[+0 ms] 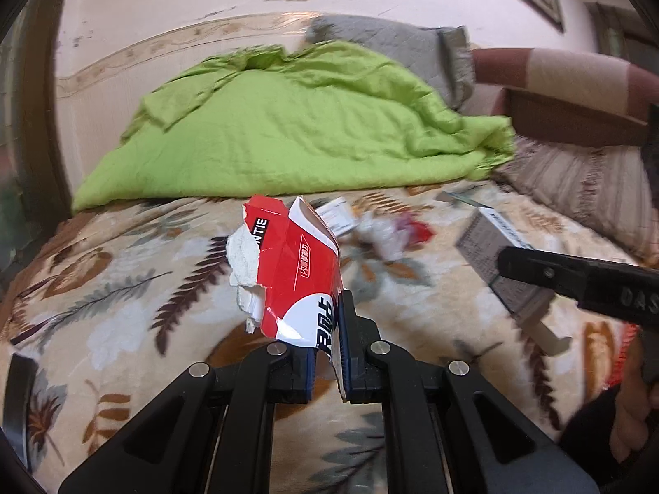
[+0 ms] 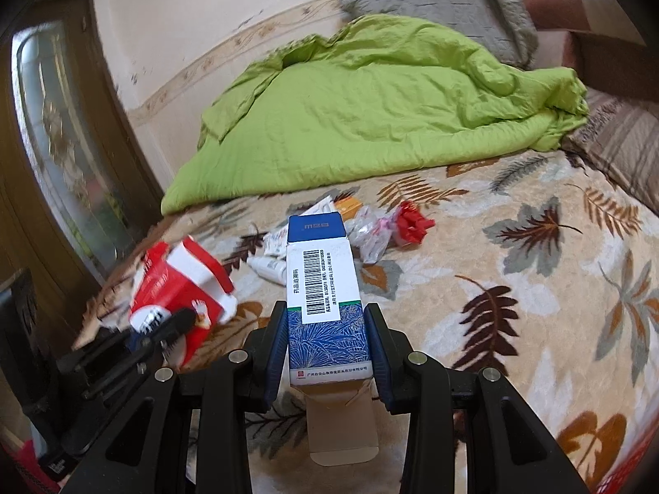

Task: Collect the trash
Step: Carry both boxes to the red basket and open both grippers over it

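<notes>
Leaf-patterned bedspread (image 2: 535, 288) is serving as the work surface, with both tools hovering above it: the right gripper (image 2: 327, 346) is clamping a blue-and-white carton (image 2: 323, 288) by its sides, open flap trailing back, while the left gripper (image 1: 327, 346) is pinching a torn red box (image 1: 296, 271) by its edge, both lifted, presumably for disposal. Farther off, loose wrappers (image 2: 370, 226) are lying uncollected before a green quilt (image 2: 370, 115) and grey pillow (image 2: 453, 4).

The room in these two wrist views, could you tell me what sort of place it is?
Most likely a bedroom: a bed with a leaf-patterned blanket, a rumpled green quilt and a grey pillow against the wall.
</notes>
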The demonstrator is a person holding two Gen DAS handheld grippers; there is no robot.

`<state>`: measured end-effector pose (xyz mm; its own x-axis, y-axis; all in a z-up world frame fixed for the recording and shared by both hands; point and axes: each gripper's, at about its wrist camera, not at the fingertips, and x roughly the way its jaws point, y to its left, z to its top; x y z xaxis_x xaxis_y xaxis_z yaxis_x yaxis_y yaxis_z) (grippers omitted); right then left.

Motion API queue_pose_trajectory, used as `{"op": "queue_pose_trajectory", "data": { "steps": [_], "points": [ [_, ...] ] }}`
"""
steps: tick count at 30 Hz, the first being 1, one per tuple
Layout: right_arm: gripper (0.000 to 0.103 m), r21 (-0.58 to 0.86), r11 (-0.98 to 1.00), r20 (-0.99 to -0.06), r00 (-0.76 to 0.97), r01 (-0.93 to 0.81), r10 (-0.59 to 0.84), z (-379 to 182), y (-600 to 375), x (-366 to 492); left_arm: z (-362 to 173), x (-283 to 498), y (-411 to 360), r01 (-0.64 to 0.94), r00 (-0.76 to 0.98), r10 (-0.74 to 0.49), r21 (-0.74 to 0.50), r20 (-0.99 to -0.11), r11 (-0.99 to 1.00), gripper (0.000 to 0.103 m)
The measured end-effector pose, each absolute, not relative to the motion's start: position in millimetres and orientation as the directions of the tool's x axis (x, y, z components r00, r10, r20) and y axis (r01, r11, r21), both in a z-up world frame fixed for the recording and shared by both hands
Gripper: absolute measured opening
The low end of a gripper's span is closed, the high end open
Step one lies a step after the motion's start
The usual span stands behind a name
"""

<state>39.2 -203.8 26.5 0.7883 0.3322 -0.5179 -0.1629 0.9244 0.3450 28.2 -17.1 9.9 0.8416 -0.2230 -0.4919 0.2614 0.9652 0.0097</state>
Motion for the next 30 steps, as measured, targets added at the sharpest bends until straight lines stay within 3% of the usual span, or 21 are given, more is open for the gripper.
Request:
{"op": "queue_pose_trajectory", "data": {
  "steps": [9, 20, 24, 30],
  "points": [
    [0.04, 0.513, 0.857, -0.488, 0.801, -0.06, 0.348, 41, -279, -20, 34, -7, -62, 0.506, 0.73, -0.467, -0.064, -0.499, 0.86, 0.009],
    [0.04, 0.524, 0.796, -0.516, 0.857, 0.304, 0.013, 47, -434, -166, 74, -55, -200, 0.823, 0.386, -0.76, -0.177, -0.523, 0.539, 0.009],
    [0.04, 0.527, 0.741, -0.542, 0.836, 0.417, -0.085, 37, -472, -198, 71, -66, -257, 0.861, 0.239, -0.796, -0.257, -0.556, 0.438, 0.009],
    [0.044, 0.528, 0.684, -0.585, 0.8, 0.503, -0.136, 22, -499, -214, 52, -94, -322, 0.889, 0.124, -0.77, -0.274, -0.626, 0.366, 0.013]
  ]
}}
